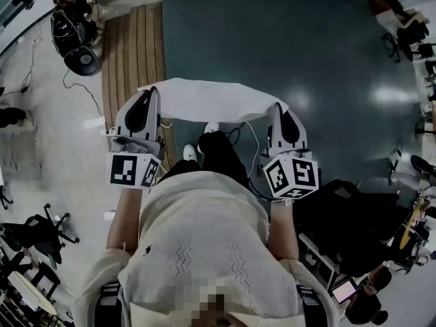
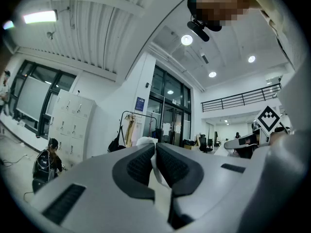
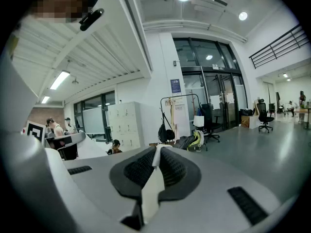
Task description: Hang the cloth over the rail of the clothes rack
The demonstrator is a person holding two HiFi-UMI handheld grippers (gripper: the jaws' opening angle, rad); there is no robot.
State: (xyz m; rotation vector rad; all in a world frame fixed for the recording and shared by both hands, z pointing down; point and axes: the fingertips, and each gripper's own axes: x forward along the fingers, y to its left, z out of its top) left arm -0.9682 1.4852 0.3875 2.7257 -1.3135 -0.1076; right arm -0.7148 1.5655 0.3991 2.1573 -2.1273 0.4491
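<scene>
A plain white rectangular cloth (image 1: 211, 101) hangs stretched flat between the two grippers, above a glossy dark teal floor (image 1: 320, 39). The left gripper (image 1: 152, 91), grey plastic with ribbed black pads (image 2: 140, 163), is clamped on one corner. The right gripper (image 1: 276, 107) pinches the other corner, and a soft fold (image 3: 150, 191) shows between its pads. A thin black metal clothes rack (image 3: 180, 96) stands well apart by the glass doors.

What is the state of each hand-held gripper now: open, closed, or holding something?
Left hand-held gripper: closed, holding one end of the white cloth.
Right hand-held gripper: closed, holding the other end of the white cloth.
</scene>
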